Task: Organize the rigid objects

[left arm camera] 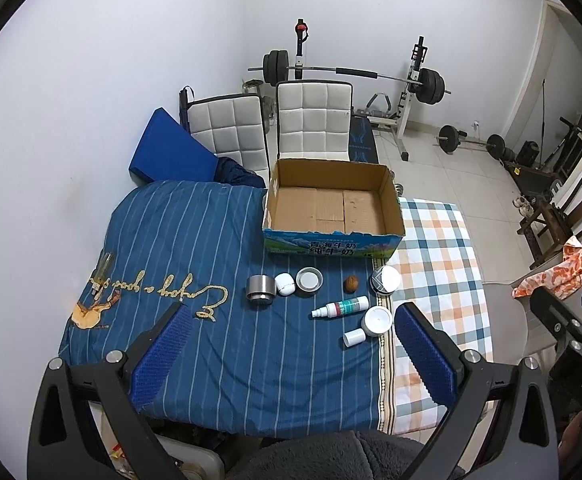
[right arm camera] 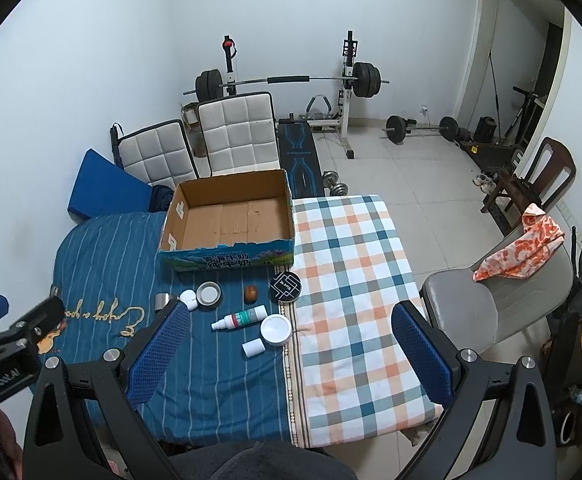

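Observation:
An open, empty cardboard box (left arm camera: 333,206) (right arm camera: 227,218) sits at the far side of the cloth-covered table. In front of it lie a steel cylinder (left arm camera: 259,287), a white earbud case (left arm camera: 285,283), a round tin lid (left arm camera: 309,279) (right arm camera: 208,294), a brown walnut (left arm camera: 351,283) (right arm camera: 251,293), a black round tin (left arm camera: 386,279) (right arm camera: 286,287), a spray bottle (left arm camera: 341,307) (right arm camera: 239,319), a white jar (left arm camera: 377,321) (right arm camera: 275,329) and a small white cap (left arm camera: 354,337) (right arm camera: 252,347). My left gripper (left arm camera: 291,356) is open and empty, nearer than the objects. My right gripper (right arm camera: 291,356) is open and empty, over the checked cloth.
Blue striped cloth (left arm camera: 195,240) covers the left of the table, checked cloth (right arm camera: 351,264) the right. Two white padded chairs (left arm camera: 311,124) stand behind the box. A grey chair with an orange cloth (right arm camera: 519,248) stands at the right. Barbell rack (left arm camera: 355,76) at the back.

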Tool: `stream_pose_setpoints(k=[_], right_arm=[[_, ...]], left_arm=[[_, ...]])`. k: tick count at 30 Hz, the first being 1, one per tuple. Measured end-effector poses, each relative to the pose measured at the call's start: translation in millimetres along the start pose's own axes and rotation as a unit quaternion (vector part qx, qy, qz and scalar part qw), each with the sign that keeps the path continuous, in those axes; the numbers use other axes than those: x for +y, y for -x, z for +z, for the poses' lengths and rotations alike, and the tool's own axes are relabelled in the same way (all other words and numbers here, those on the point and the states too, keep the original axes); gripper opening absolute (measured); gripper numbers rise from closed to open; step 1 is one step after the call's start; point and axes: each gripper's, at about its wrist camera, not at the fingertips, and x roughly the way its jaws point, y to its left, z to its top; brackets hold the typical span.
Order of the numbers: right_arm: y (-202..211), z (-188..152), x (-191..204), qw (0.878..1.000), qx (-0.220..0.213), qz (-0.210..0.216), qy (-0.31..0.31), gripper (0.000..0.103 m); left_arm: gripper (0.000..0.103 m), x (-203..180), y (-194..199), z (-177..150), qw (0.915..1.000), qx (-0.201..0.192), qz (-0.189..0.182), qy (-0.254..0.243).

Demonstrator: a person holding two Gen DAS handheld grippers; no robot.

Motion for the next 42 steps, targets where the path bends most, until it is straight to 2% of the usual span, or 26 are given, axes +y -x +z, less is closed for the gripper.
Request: stream_pose_setpoints(k=[18, 22, 24, 27, 31, 36, 39, 42], right_arm=[[1.3, 0.1, 5.6, 1.0, -0.002, 0.003, 0.004, 0.103], [-10.7, 2.7, 6.7, 1.0, 0.011, 0.009, 0.001, 0.103], [-26.7, 7.1, 5.5, 1.0, 0.024, 0.013, -0.002, 0.103], [-68.7, 11.6, 1.0, 0.998, 0.06, 0.018, -0.007, 0.103], [-146.6, 8.5, -3.8, 0.991, 0.13, 0.036, -0.01, 0.103], [-254.7, -8.5, -8.0, 0.977, 0.208, 0.035, -0.013, 0.103], [-318.0, -24.8, -12.0, 0.964, 0.263, 0.04, -0.019, 0.103], [-374.6, -53.2, -8.2, 0.946, 0.319, 0.043, -0.024, 0.103]], left_arm=[[0.103, 5.7, -1.0, -6.3, 0.9999, -0.007, 0.0, 0.009], [0.103, 8.7, -18.5, 0.9, 0.9998, -0.008, 0.016, 0.006], [0.103, 13.0, -39.1, 5.9, 0.9998, 0.006, 0.017, 0.011], [0.103, 20.7, -79.5, 10.3, 0.9986, 0.038, 0.031, 0.018], [0.103, 26.4, -146.0, 12.8, 0.9949, 0.087, 0.047, 0.02], [0.103, 32.8, -243.1, 8.9, 0.9841, 0.17, 0.041, 0.032], [0.103, 40.7, -297.4, 3.3, 0.9756, 0.21, 0.05, 0.037], [0.103, 60.6, -341.3, -2.0, 0.9668, 0.239, 0.061, 0.067]])
